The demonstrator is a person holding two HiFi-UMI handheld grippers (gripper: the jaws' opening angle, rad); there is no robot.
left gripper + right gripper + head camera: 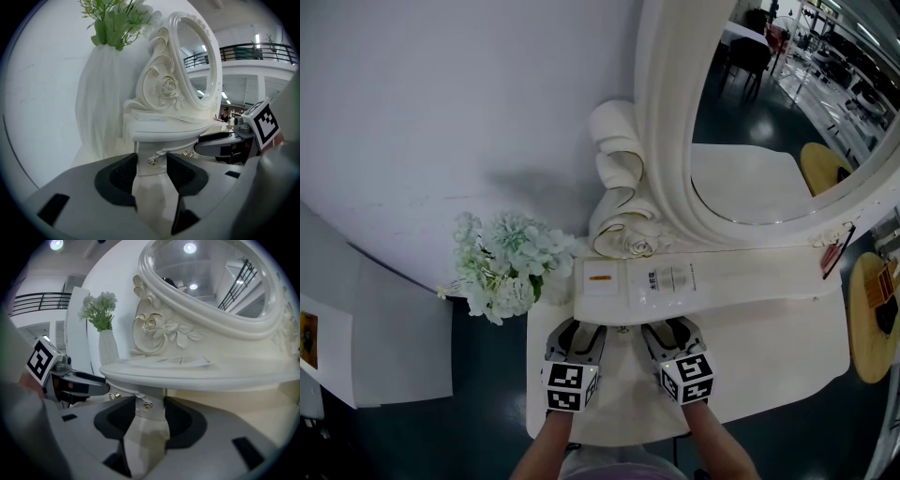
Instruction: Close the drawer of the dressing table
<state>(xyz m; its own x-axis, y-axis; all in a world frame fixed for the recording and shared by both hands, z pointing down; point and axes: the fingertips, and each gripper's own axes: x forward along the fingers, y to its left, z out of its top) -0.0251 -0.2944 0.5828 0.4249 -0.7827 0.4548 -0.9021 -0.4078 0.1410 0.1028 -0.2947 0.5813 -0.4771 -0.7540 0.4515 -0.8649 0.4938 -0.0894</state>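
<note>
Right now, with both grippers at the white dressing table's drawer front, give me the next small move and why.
Probably ease both grippers straight forward so their tips push the white, gold-knobbed drawer front in. The left gripper and the right gripper sit side by side at it, below the white shelf, jaws apart, gripping nothing.

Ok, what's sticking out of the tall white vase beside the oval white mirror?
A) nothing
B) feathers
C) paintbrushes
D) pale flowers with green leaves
D: pale flowers with green leaves rise from the tall white vase, left of the oval white mirror in the left gripper view.
</note>
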